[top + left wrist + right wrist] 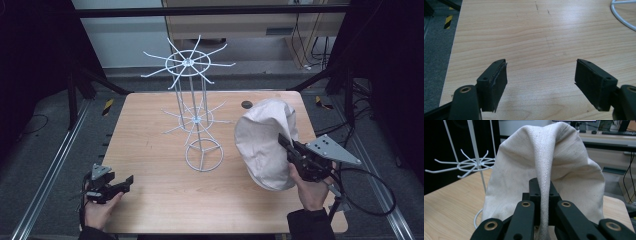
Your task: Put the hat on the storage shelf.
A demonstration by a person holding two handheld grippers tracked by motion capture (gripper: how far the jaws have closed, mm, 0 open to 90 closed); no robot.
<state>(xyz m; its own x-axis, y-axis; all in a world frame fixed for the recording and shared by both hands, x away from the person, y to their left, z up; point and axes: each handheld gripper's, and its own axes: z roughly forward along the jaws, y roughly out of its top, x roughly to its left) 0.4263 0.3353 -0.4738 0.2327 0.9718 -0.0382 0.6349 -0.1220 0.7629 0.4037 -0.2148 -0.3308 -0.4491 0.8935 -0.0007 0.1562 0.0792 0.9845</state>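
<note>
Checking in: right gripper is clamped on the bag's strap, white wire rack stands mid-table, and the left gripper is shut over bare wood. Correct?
Not quite. The left gripper is open: the left gripper view shows its jaws spread wide over bare table. The rest holds: the right gripper is clamped on the strap of the cloth bag, and the wire rack stands mid-table.

We see a pale wood-grain table with a smooth, faintly glossy top that catches the light and carries a few small dark scuffs. The off-white cloth bag is a matt, coarse woven fabric, its twill-weave strap ribbed with diagonal lines. The white wire rack looks like thin coated metal, smooth and slightly shiny. The black fingers of the left gripper are matt plastic, faced with dull rubbery pads frayed at the edges.
</note>
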